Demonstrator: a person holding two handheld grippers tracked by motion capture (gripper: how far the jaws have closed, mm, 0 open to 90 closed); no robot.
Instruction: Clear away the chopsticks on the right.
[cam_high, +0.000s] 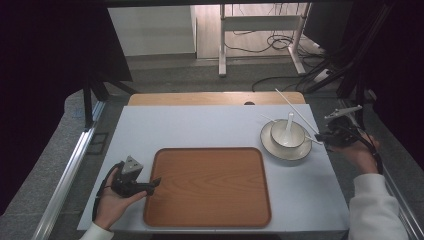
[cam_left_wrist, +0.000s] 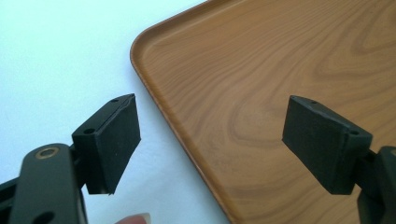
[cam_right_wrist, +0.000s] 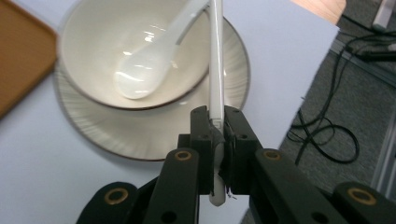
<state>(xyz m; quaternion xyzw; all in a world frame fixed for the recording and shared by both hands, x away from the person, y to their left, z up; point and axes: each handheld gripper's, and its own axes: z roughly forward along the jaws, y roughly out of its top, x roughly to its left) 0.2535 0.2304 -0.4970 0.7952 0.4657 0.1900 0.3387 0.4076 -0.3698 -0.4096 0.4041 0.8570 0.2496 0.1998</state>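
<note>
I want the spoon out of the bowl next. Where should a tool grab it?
Grip the spoon by its handle, coming from above: the handle slopes up past the bowl rim, while its scoop lies low inside, against the bowl's wall.

The high view is evenly lit over the pale bench (cam_high: 210, 127), while both sides fall into near-black and the floor beyond glows brighter. Shadows are soft and faint. In the right claw view a glare streak sits on the spoon (cam_right_wrist: 140, 77) inside the bowl (cam_right_wrist: 88, 56), and the claw's near parts are softly blurred. The left claw view is bright, with the bench washed to bluish white beside the sharp-grained tray (cam_left_wrist: 261, 93)
</note>
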